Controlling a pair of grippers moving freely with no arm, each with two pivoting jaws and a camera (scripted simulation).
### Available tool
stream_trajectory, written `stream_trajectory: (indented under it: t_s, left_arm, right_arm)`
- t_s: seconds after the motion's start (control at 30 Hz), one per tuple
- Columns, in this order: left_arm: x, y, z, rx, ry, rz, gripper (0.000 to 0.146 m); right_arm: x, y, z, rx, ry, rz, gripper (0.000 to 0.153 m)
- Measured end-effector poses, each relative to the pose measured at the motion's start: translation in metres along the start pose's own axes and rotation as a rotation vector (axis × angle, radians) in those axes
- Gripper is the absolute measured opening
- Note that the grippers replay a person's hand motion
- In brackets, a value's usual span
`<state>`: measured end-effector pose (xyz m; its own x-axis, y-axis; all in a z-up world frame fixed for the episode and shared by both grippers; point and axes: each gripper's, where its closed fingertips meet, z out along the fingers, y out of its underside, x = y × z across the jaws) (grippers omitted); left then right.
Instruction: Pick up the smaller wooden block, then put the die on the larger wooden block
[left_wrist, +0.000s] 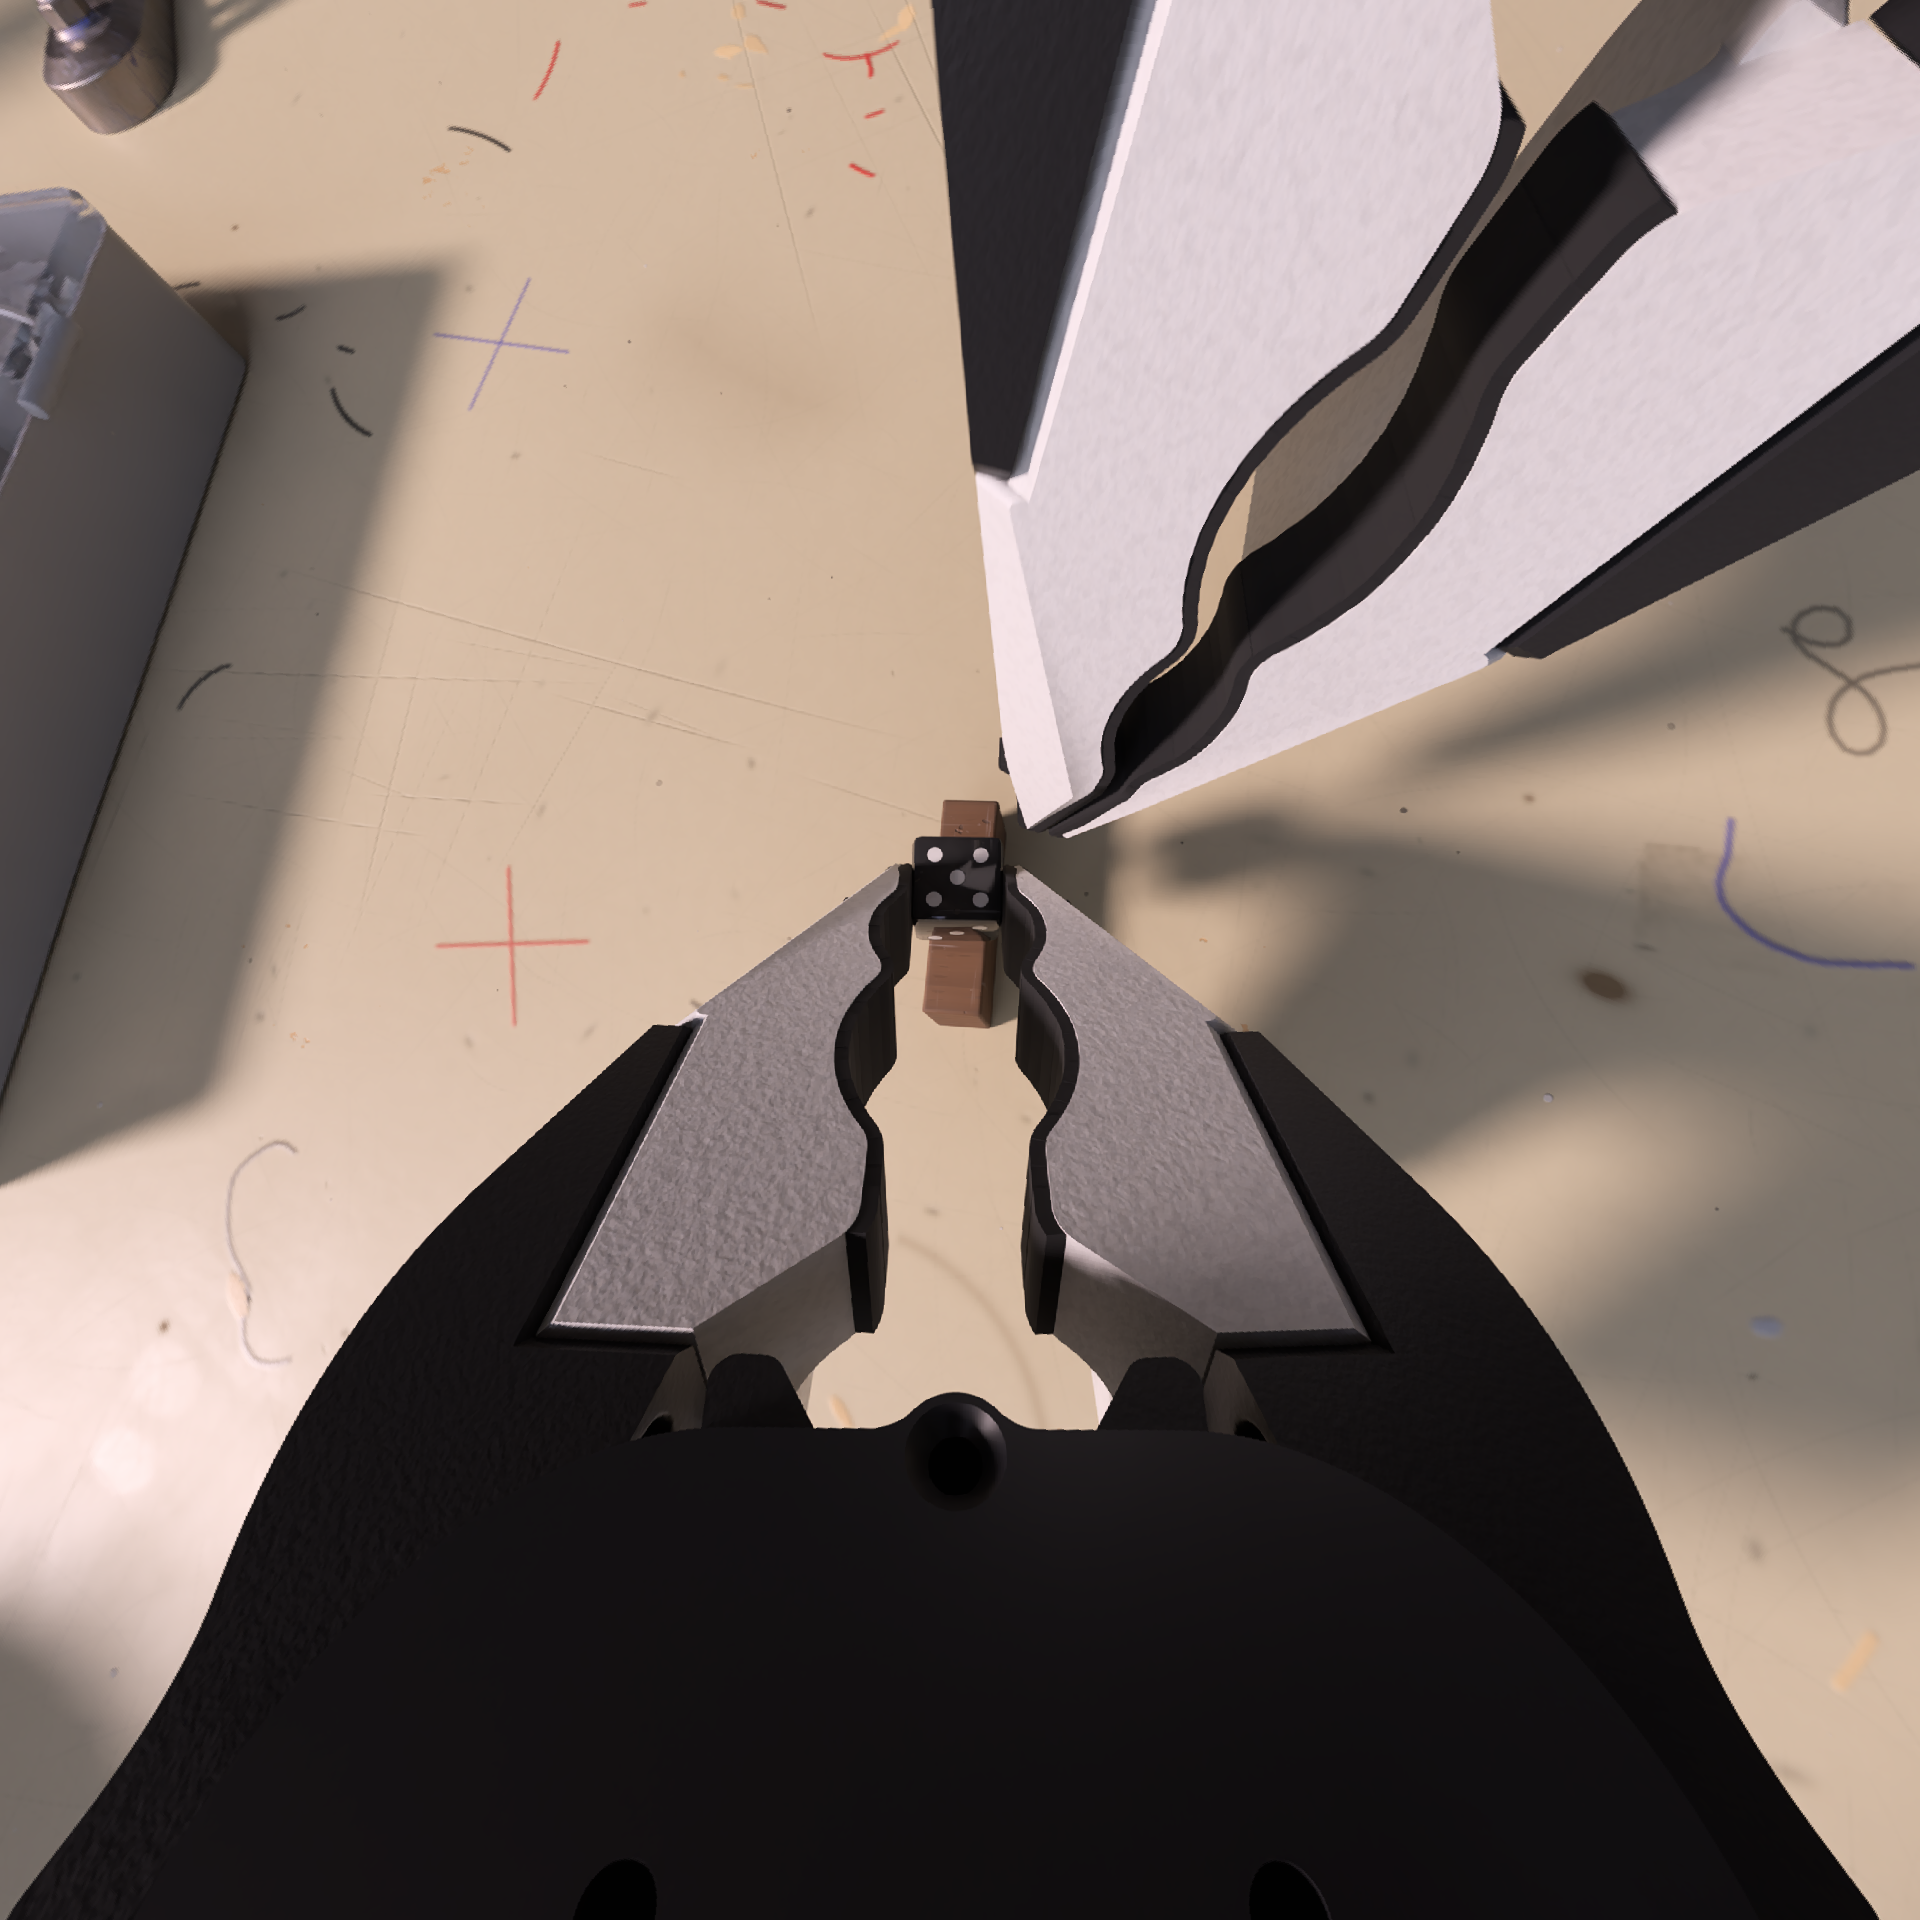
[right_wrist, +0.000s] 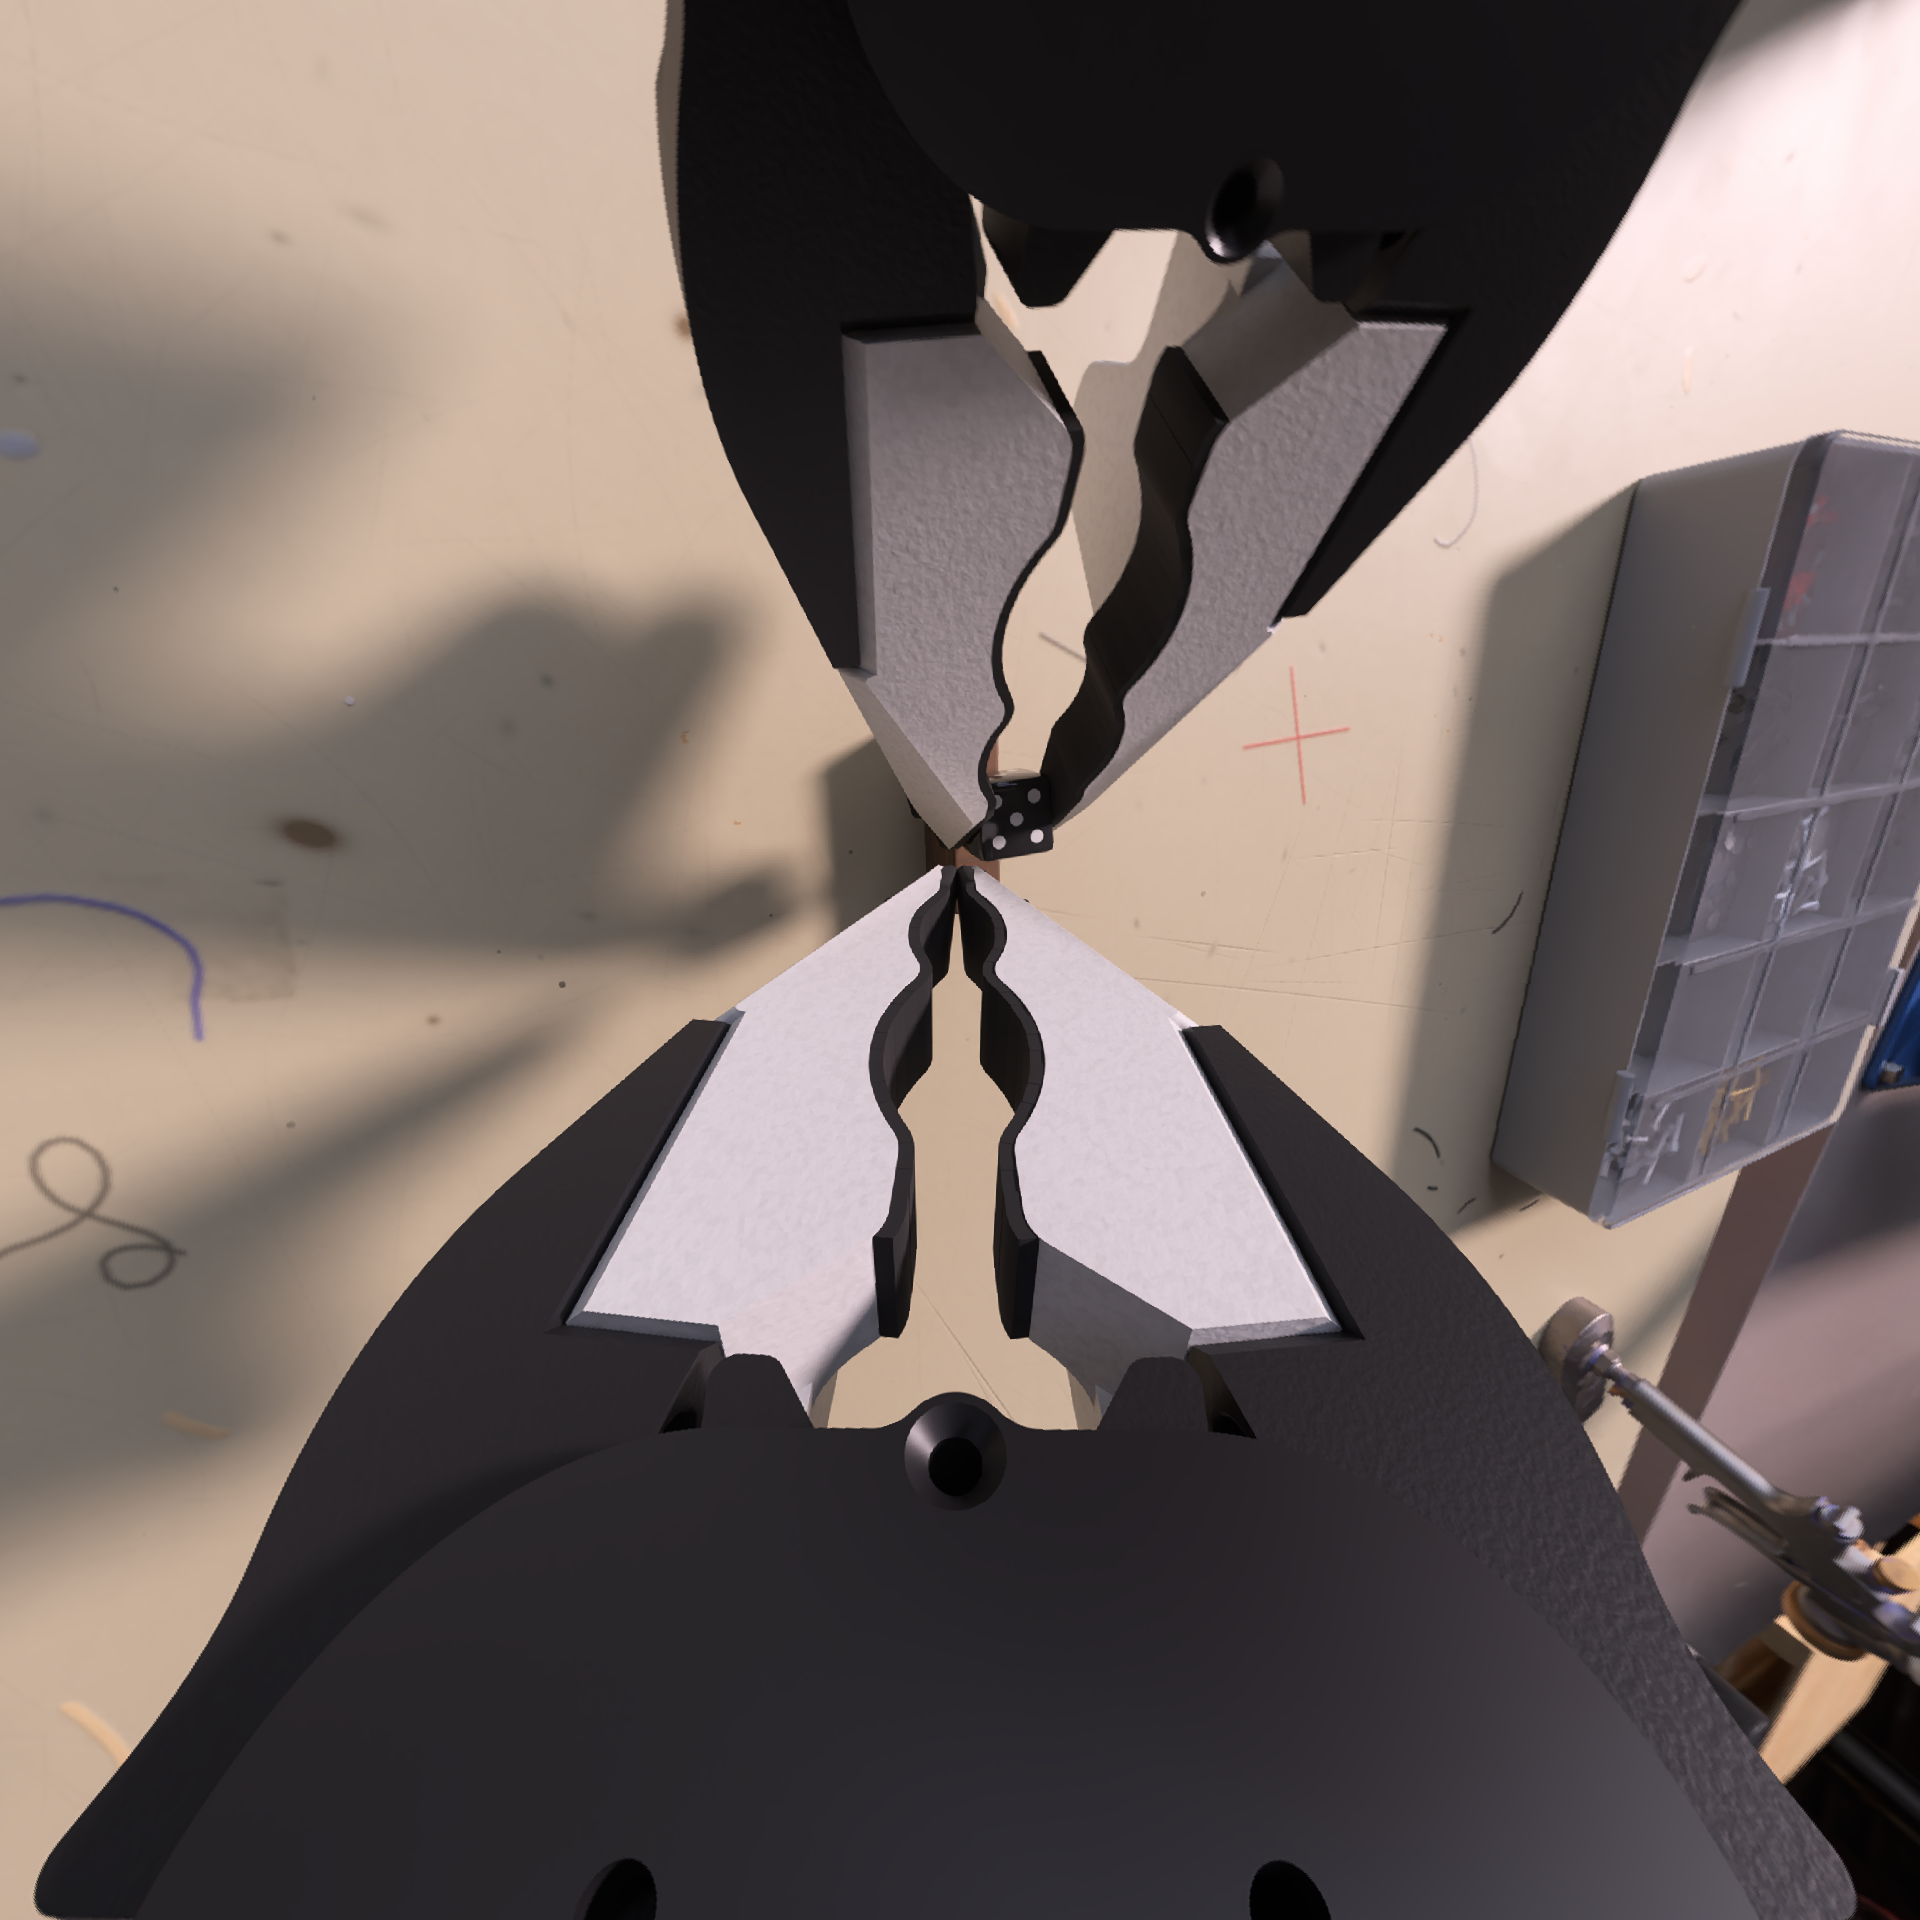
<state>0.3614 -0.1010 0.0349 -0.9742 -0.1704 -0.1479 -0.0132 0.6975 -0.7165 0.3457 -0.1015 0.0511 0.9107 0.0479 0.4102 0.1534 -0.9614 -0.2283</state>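
Here the left tongs pinch the die — right tongs nearly closed, contents unclear.

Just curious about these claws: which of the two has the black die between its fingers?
The left gripper: the die sits between its fingertips, above a wooden block. The right gripper has its tips together, without a die.

Both grippers look the same: a matte black, rounded shell, and a dark round screw or socket dead centre at the base of the fingers. The left gripper and right gripper have pebbly white-grey wedge fingers with wavy black pads inside. Two holes, I think, low on each shell.
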Motion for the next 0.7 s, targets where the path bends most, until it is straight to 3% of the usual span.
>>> stream_trajectory:
  t_s: [0.7]
  left_arm:
    - [0.0015,-0.0021,0.0002,0.037,0.034,-0.059,0.016]
  right_arm:
    - [0.0055,0.0081,-0.0066,0.139,-0.008,0.242,0.009]
